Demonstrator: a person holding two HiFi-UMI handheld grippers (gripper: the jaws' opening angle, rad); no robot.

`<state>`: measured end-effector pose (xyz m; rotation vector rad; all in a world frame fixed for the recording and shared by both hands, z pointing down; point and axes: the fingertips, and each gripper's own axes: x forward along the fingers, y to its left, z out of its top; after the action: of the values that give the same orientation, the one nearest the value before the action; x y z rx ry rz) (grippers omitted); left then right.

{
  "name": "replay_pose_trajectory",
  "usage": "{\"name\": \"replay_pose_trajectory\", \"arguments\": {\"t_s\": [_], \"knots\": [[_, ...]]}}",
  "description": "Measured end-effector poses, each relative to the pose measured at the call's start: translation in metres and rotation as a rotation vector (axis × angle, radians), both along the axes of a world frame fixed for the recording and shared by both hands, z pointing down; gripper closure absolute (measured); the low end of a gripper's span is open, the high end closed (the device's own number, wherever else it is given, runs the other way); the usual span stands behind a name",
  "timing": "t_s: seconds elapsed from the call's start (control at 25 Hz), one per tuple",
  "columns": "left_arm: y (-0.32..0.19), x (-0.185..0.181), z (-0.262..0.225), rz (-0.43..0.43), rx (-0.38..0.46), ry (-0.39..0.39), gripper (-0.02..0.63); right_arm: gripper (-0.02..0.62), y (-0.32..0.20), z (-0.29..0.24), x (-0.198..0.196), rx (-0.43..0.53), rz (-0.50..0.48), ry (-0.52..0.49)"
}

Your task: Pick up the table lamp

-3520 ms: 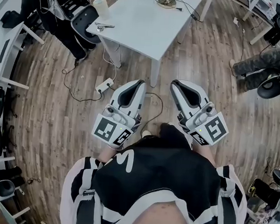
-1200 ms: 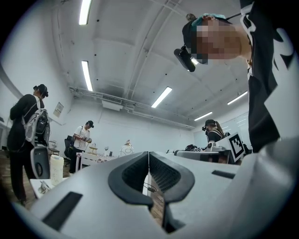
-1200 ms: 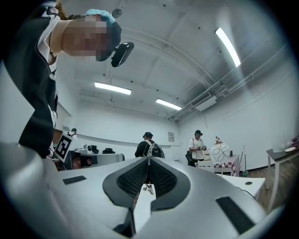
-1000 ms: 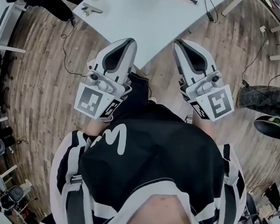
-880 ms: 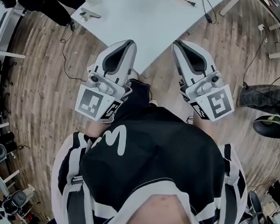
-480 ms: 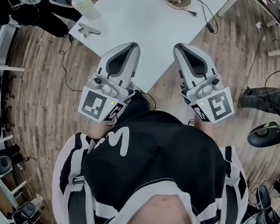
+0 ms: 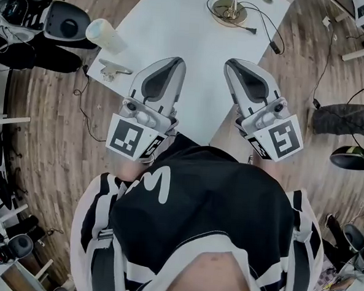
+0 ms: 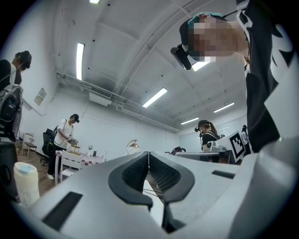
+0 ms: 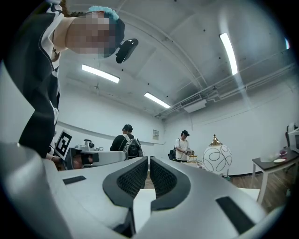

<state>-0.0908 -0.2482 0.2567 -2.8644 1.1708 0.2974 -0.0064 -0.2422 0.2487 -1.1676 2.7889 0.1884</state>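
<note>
Two tongs, the left tongs (image 7: 173, 62) and the right tongs (image 7: 232, 63), are held side by side over the near edge of the tabletop (image 7: 177, 24), noses toward twelve o'clock. That is probably because the table lamp (image 7: 230, 12) stands well beyond them near the far edge, between twelve and one o'clock, so this reads as the approach, not yet the grasp. Both are clenched on nothing: the left pads meet, and the right pads leave only a sliver of gap. They would need to open before taking the stem. The lamp's cable (image 7: 274, 46) loops round the base and trails off the tabletop toward two o'clock, slack that might drag on a lift. The head view shows only the brass base and a stub of stem, with the shade cut off at the top edge. The right gripper view gives the globe shade (image 9: 217, 159) at three o'clock, but the tongs' own body hides the base. A pale cup (image 7: 105, 35) lies at ten o'clock, well apart.
</note>
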Motion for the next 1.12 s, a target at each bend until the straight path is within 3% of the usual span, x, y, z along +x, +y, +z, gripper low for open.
{"name": "replay_pose_trajectory", "arguments": {"t_s": [0.52,0.92,1.12], "knots": [[-0.071,-0.011,0.023,0.142,-0.043,-0.008,0.600,0.569,-0.044,0.023,-0.008,-0.051,0.185,0.024],[-0.123,0.021,0.060,0.151,-0.076,-0.057,0.600,0.569,-0.074,0.053,0.026,-0.109,0.227,0.033],[-0.164,0.041,0.086,0.162,-0.081,-0.128,0.598,0.569,-0.102,0.069,0.040,-0.074,0.218,0.063]]}}
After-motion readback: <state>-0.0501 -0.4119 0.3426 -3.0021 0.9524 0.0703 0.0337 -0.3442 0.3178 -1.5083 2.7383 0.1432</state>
